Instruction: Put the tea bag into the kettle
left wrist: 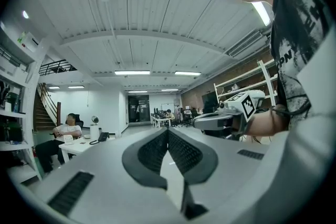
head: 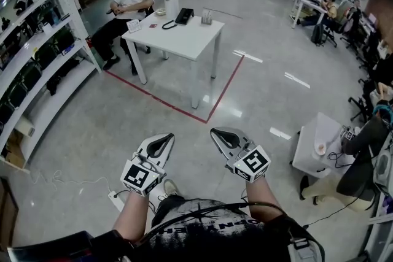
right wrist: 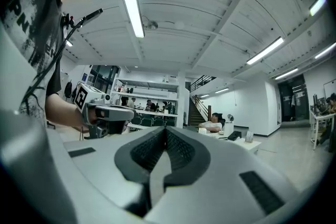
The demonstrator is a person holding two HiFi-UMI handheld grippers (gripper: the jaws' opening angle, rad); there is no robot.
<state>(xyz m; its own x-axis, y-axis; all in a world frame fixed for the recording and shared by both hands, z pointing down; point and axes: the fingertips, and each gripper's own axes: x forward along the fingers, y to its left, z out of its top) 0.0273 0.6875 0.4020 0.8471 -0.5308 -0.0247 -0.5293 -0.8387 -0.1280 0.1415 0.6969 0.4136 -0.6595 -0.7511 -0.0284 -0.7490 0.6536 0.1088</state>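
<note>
The white kettle (head: 172,2) stands at the far side of a white table (head: 184,40), several steps ahead of me. A small reddish item (head: 153,26) lies on the table; I cannot tell whether it is the tea bag. My left gripper (head: 166,138) and right gripper (head: 216,132) are held close to my body over the floor, side by side, both shut with nothing between the jaws. In the left gripper view the kettle (left wrist: 94,130) is small and distant past the gripper (left wrist: 168,131). The right gripper view shows its gripper (right wrist: 166,131) pressed together, with the kettle (right wrist: 229,127) far off.
A person sits behind the table (head: 132,3). A black phone (head: 183,15), a white bowl (head: 160,11) and a holder (head: 206,18) share the tabletop. Red tape (head: 178,108) marks the floor round the table. Shelves (head: 37,64) line the left; desks and people are at right.
</note>
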